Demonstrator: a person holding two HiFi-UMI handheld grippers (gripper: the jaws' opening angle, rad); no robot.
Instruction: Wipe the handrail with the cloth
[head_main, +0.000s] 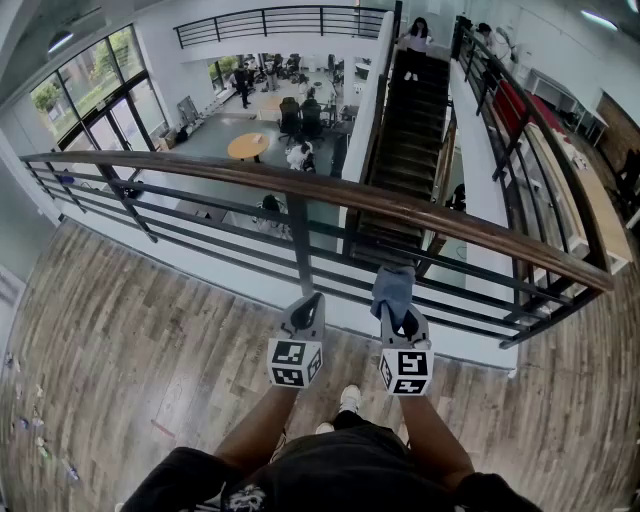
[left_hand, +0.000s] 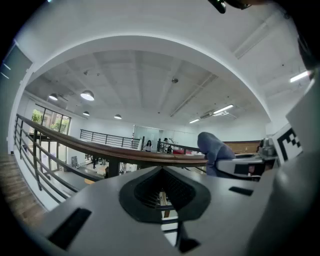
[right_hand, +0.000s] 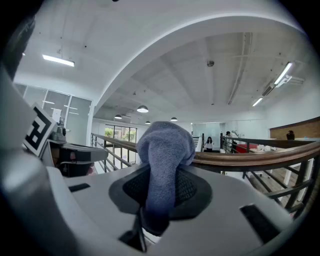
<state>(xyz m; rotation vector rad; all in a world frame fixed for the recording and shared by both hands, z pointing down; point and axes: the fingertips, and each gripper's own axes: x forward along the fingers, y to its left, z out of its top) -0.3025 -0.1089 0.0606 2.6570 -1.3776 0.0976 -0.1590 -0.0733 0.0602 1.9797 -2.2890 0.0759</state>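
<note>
The brown wooden handrail (head_main: 300, 186) curves across the head view on black metal bars, just ahead of both grippers. My right gripper (head_main: 401, 320) is shut on a blue-grey cloth (head_main: 392, 284), which stands up out of its jaws below the rail and apart from it. In the right gripper view the cloth (right_hand: 165, 155) fills the middle, with the handrail (right_hand: 260, 156) behind it to the right. My left gripper (head_main: 312, 304) sits beside it on the left, its jaws together and holding nothing. The left gripper view shows the handrail (left_hand: 125, 155) and the cloth (left_hand: 212, 147) at right.
A black post (head_main: 300, 248) and horizontal bars (head_main: 200, 235) hold up the rail. Beyond them the floor drops to a lower level with tables and people, and a dark staircase (head_main: 415, 110) rises. I stand on wood flooring (head_main: 120, 340); my shoe (head_main: 348, 399) is below the grippers.
</note>
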